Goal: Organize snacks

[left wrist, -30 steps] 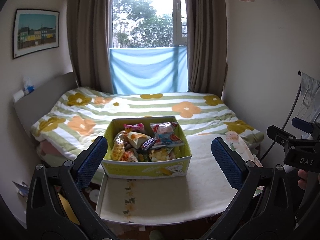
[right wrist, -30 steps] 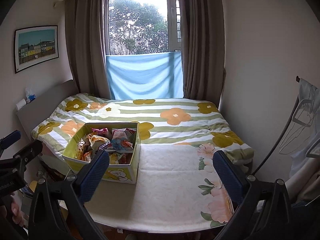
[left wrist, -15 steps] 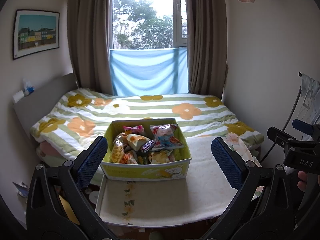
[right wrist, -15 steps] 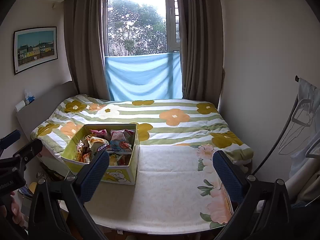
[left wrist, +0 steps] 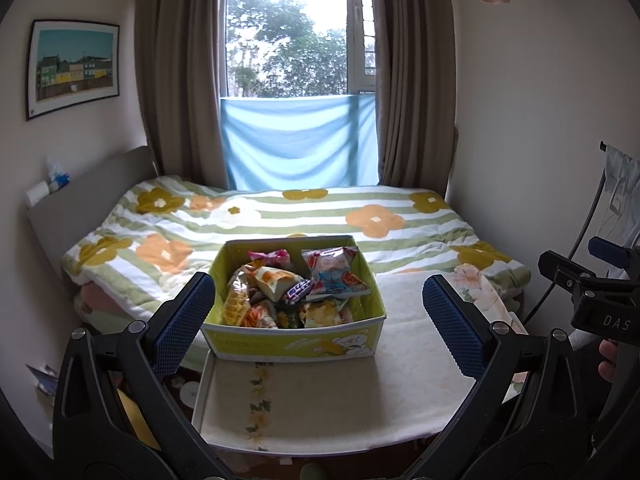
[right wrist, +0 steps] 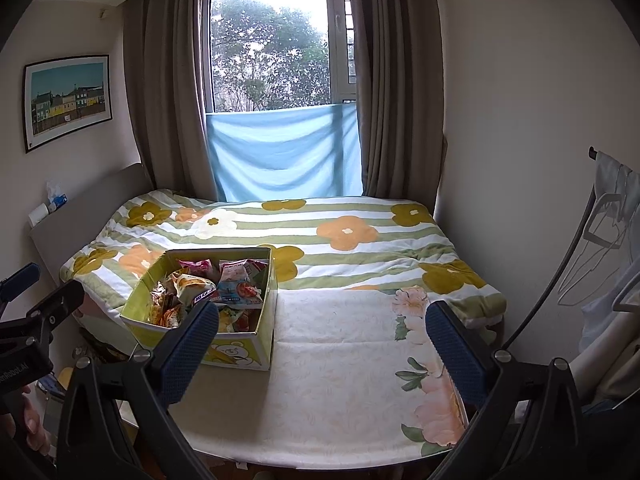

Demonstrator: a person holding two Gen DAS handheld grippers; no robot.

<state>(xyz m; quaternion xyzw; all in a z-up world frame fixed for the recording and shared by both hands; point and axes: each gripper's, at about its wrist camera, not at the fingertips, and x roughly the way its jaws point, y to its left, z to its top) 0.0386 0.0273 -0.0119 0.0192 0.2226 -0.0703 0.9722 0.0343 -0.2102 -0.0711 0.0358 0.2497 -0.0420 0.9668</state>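
Note:
A yellow-green cardboard box (left wrist: 294,346) (right wrist: 240,354) stands on a small table covered with a cream floral cloth (left wrist: 320,400) (right wrist: 340,380). Several snack packets (left wrist: 296,288) (right wrist: 212,292) are heaped inside it. My left gripper (left wrist: 318,320) is open, held short of the box with nothing between its blue-padded fingers. My right gripper (right wrist: 320,340) is open too, over the bare cloth to the right of the box. In the left wrist view the right gripper's body shows at the right edge, with part of a hand under it.
Behind the table lies a bed with a striped flowered quilt (left wrist: 280,220) under a curtained window (left wrist: 296,40). A headboard shelf (left wrist: 48,192) holds small items on the left. Clothes hangers and garments (right wrist: 608,232) hang at the right wall.
Both views have drifted slightly upward, so the box and table sit a little lower in frame. Both grippers stay open; nothing was picked up.

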